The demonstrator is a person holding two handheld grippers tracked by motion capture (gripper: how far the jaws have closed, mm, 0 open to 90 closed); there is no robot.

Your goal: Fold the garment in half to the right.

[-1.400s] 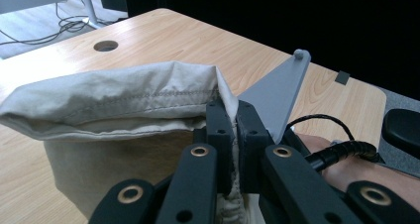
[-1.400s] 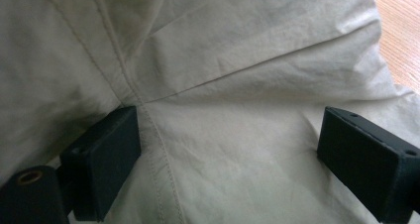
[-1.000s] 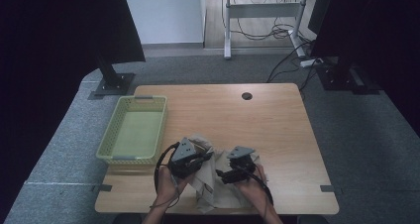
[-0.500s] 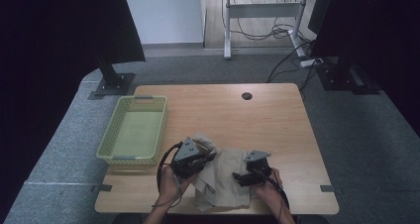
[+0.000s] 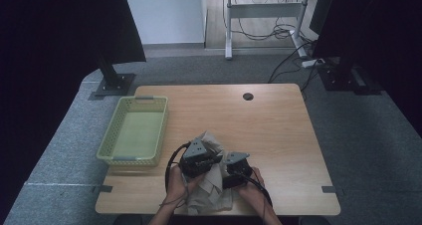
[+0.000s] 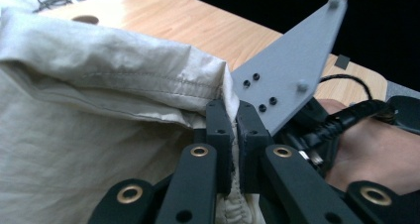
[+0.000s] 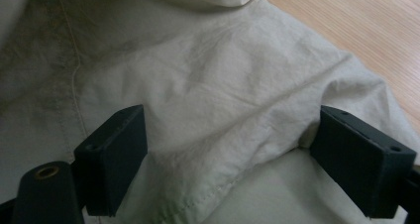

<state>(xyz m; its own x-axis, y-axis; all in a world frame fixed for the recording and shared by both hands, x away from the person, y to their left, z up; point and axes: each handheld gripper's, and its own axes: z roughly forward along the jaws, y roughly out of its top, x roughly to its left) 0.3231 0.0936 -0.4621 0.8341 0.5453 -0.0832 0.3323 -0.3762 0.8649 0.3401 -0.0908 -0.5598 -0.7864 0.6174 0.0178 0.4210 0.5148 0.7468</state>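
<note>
A crumpled beige cloth (image 5: 213, 189) lies at the table's front edge. My left gripper (image 5: 209, 160) is shut on a stitched hem of the cloth (image 6: 99, 85), and its fingertips (image 6: 233, 116) pinch the fold between them. My right gripper (image 5: 227, 177) sits close beside it on the right, lowered onto the cloth (image 7: 198, 75). Its jaws (image 7: 223, 140) stand wide apart with a ridge of fabric between them, and the pads do not press on it. They have just been closing a little. In the left gripper view the right gripper's grey plate (image 6: 292, 75) is right behind my fingertips.
A light green basket (image 5: 134, 130) stands at the table's left side. The wooden table (image 5: 268, 130) has a round cable hole (image 5: 248, 96) at the back. Bare wood (image 7: 356, 26) lies beyond the cloth. Dark monitor stands flank the table.
The right gripper, out to the right half a second ago, has come back left and down onto the cloth. The left gripper has shifted slightly right with the hem in it.
</note>
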